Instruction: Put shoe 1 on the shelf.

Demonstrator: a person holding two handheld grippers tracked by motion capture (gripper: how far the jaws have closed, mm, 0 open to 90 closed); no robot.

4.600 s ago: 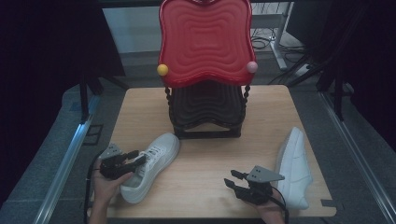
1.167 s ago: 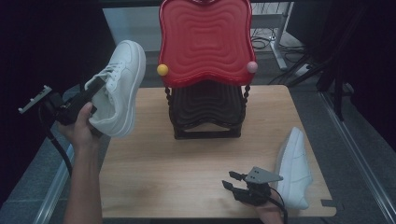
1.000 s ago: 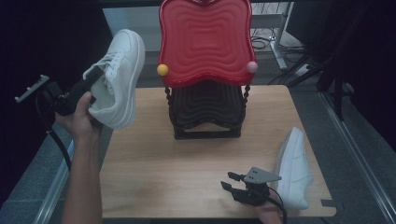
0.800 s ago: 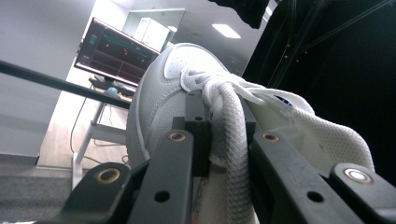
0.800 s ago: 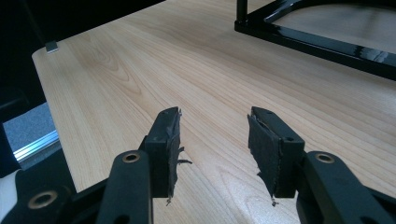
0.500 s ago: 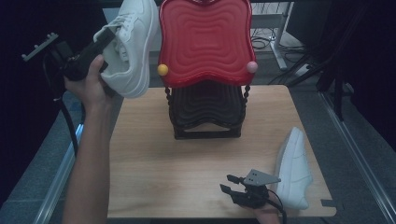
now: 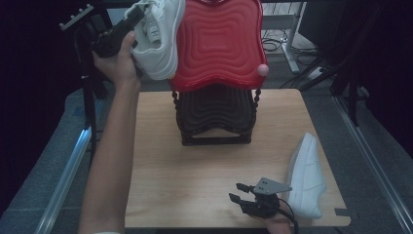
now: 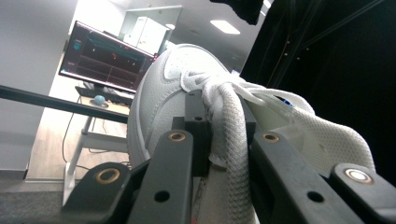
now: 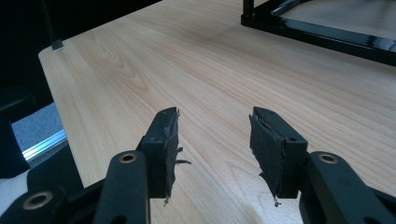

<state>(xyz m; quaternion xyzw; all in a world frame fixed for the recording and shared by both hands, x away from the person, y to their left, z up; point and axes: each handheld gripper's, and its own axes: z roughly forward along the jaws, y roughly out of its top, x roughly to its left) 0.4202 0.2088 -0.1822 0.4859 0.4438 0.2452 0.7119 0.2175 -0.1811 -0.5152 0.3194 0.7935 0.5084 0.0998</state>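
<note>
Where left gripper (image 7: 127,23) clamps, sneaker (image 7: 158,36).

White sneaker (image 7: 158,36) held aloft, seemingly toe-up, beside the red rack top.

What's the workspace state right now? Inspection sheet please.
Surface: wooden table, bare in front.
Job's things: white sneaker raised beside the rack's red top shelf; second sneaker lies at the table's right edge.
Clutter: nothing seen.
Grippers: left gripper shut on the raised sneaker's tongue and laces; right gripper open, nothing between its fingers, low over the table.
Cables: bundle on floor behind the rack.
Surroundings: monitor, dark curtains.
</note>
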